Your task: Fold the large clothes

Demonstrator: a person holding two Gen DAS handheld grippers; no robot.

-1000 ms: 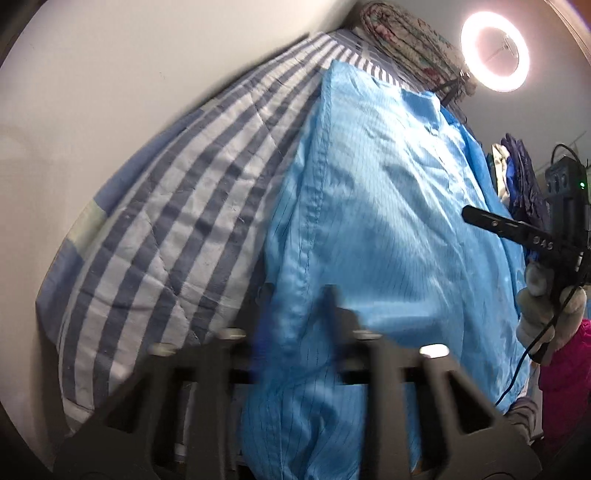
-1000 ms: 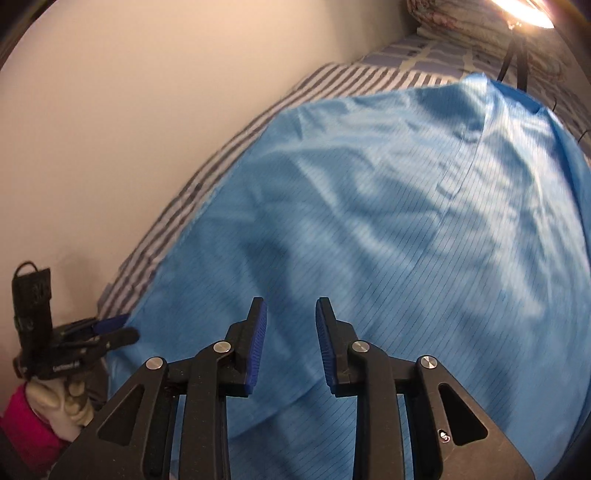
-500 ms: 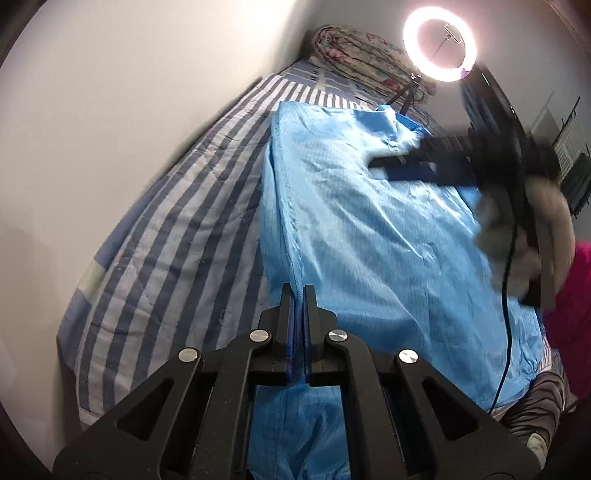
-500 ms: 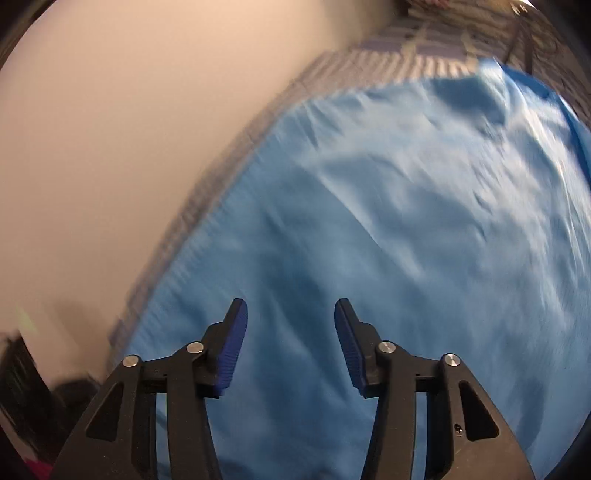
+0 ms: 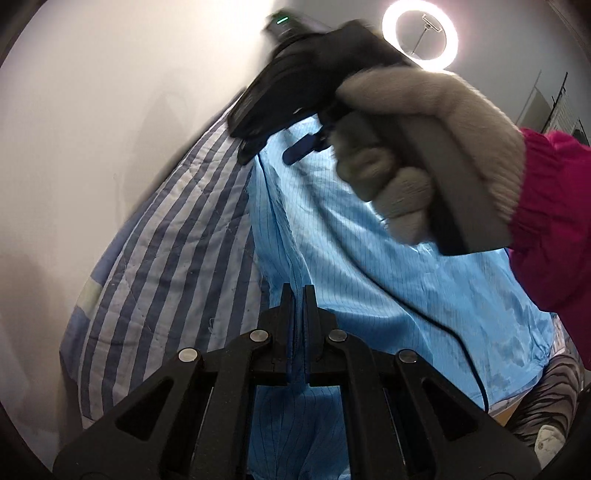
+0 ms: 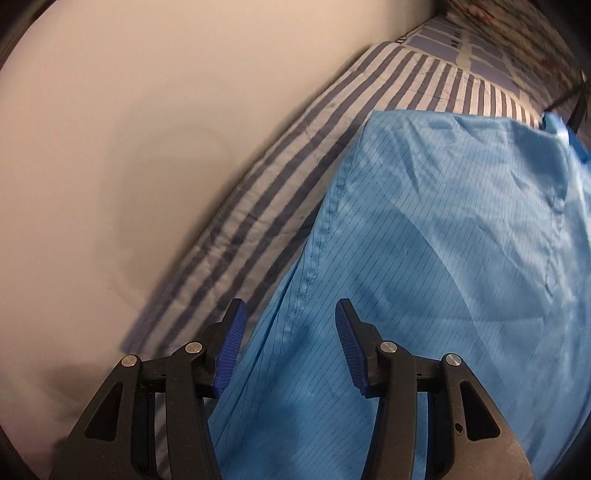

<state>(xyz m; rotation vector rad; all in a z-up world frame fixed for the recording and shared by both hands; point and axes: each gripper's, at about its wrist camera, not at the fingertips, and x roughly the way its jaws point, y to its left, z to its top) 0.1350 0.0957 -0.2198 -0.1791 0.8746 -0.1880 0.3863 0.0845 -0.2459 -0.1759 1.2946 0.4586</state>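
Blue garment (image 5: 369,266) spread on the striped bed (image 5: 166,258), gloved hand (image 5: 424,147) blocking the view

Left gripper (image 5: 297,325) pinches the garment's edge; right gripper (image 6: 288,347) hovers spread wide above it. Ring light (image 5: 419,35) partly hidden.

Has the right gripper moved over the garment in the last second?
Yes. The right gripper, jaws open, has swung across the blue garment toward its seamed edge beside the striped quilt.

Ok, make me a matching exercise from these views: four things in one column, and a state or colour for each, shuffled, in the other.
Things:
1. left hand-held gripper
2. right hand-held gripper
3. garment
4. quilt

States or colours:
A. striped blue and white
B. open, over the garment's edge
C. plain light blue
D. shut on the garment

Pairs: 1-D, 2-B, 3-C, 4-A
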